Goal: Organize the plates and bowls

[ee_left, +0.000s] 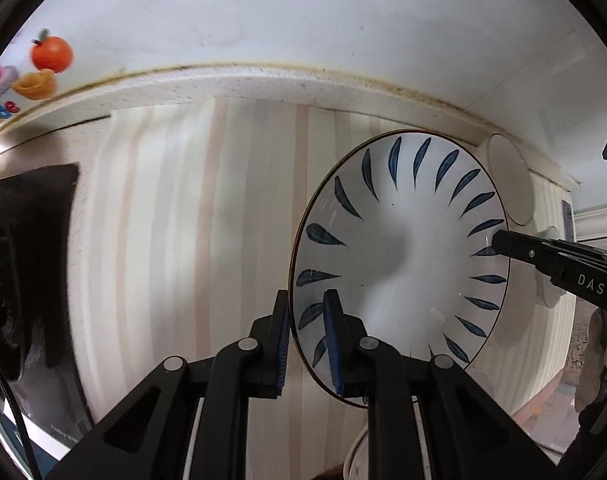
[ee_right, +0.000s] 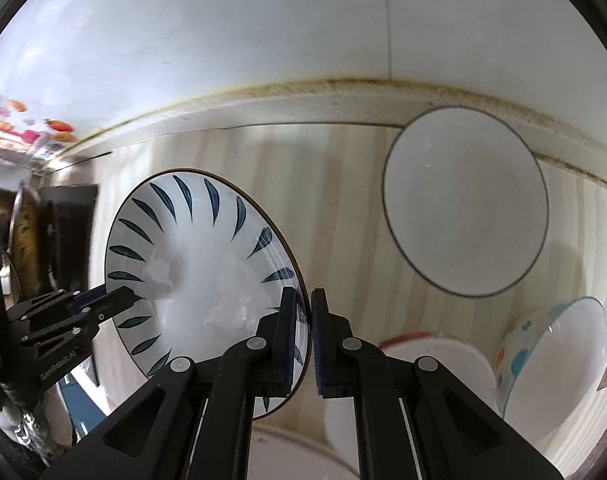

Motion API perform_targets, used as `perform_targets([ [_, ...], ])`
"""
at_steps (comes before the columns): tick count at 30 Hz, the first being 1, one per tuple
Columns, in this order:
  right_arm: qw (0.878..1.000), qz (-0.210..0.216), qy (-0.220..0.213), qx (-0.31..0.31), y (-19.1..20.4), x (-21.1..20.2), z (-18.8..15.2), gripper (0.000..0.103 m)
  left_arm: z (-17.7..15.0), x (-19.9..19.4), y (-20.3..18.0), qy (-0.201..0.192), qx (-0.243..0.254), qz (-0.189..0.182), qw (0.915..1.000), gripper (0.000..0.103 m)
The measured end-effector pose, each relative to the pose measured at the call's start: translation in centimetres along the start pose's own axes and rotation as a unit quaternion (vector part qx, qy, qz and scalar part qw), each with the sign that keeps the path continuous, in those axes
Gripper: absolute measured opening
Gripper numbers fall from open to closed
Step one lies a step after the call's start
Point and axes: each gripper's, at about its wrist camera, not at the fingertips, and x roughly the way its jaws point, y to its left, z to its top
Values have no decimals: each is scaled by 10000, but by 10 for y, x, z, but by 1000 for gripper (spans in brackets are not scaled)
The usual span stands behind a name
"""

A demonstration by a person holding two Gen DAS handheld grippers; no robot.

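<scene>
A white plate with blue leaf marks (ee_left: 399, 264) is held over the striped wooden counter (ee_left: 191, 240). My left gripper (ee_left: 305, 340) is shut on its near left rim, one finger on each side. My right gripper (ee_right: 303, 332) is shut on the opposite rim of the same plate (ee_right: 199, 276). The right gripper also shows in the left wrist view (ee_left: 503, 240), and the left gripper shows in the right wrist view (ee_right: 123, 298). A plain white bowl (ee_right: 465, 204) sits on the counter at the back right.
A bowl with blue and orange dots (ee_right: 551, 364) leans at the right. A white dish with a red rim (ee_right: 431, 348) lies below my right gripper. A dark appliance (ee_left: 19, 264) stands at the left. The white wall (ee_left: 303, 20) with stickers (ee_left: 49, 54) is behind.
</scene>
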Motion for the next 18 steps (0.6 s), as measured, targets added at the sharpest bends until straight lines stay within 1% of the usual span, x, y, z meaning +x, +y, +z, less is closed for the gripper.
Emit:
perform_targets([
  [2,9999,79,-35,-50,6,-13,-6,9,-6,-12,-9,-73,64,55,9999,14],
  [4,9999,126,-63,-86,12,-21,-14,9,-19,-26,-8,-102,68,91,9999,14],
  [7,9996,197,-71,-164,18,-34,-35,9,-33,-31,-15,-116,120,127,9998,14],
  [8,9996,208,-65,-168,20,-35,-42,9,-43,-34,-19,-118,172,143,9997,14],
  [11,9996,219,2,-196,19,-39,-70,9,-64,-33,-29,-108,314,180,9993,14],
  [12,9995,239,27,-180,15,-40,-80,9,-67,-29,-30,-93,328,173,9993,14],
  [18,9994,295,195,-3,-2,-32,-140,9,-101,-6,-56,180,499,28,9986,14],
])
